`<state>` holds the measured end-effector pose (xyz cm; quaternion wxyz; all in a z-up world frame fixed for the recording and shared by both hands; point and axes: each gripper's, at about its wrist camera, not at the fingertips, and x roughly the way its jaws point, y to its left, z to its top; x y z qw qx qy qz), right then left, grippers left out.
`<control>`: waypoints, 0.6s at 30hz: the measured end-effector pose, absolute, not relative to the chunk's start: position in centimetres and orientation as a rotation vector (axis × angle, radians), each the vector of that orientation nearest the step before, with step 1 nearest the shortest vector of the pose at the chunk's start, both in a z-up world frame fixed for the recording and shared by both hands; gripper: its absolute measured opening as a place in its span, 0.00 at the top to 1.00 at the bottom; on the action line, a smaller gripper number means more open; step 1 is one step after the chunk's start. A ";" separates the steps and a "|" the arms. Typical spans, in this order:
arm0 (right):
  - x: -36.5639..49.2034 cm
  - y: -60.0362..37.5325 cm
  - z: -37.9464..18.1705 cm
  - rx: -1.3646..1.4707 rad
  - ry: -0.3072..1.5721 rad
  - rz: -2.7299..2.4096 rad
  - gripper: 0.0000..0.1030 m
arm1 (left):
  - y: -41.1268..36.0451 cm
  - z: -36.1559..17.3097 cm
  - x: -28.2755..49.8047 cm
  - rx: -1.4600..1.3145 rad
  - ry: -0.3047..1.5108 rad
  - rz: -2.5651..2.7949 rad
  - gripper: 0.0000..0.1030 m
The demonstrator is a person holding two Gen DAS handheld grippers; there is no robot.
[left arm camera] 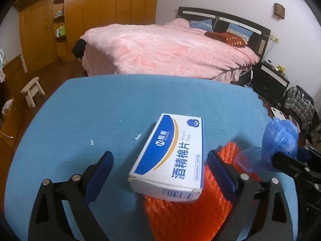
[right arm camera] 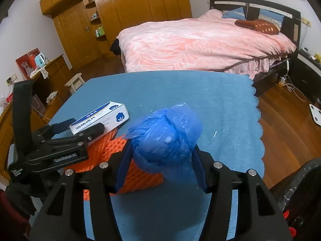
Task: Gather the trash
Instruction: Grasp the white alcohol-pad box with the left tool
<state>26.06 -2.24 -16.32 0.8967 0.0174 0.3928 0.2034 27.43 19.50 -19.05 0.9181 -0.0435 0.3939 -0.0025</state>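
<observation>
A knotted blue plastic bag [right arm camera: 166, 138] sits clamped in the right gripper [right arm camera: 160, 160] above the blue table cloth [right arm camera: 220, 104], while the left gripper [left arm camera: 160, 170], jaws apart, straddles an alcohol pads box [left arm camera: 170, 156] resting on orange foam netting [left arm camera: 186, 217].

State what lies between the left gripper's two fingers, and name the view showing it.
The alcohol pads box, resting partly on the orange foam net; the fingers stand clear of it. The left wrist view shows this.
</observation>
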 end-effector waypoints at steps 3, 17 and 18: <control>26.2 -2.5 -16.3 0.037 0.816 0.416 0.47 | 19.4 -19.4 27.7 -0.096 0.828 -0.022 0.27; 25.7 -3.5 -15.7 0.057 0.808 0.415 0.47 | 18.6 -15.9 25.5 -0.124 0.751 -0.041 0.43; 25.6 -3.6 -15.6 0.059 0.807 0.416 0.47 | 18.6 -16.0 25.3 -0.126 0.759 -0.043 0.43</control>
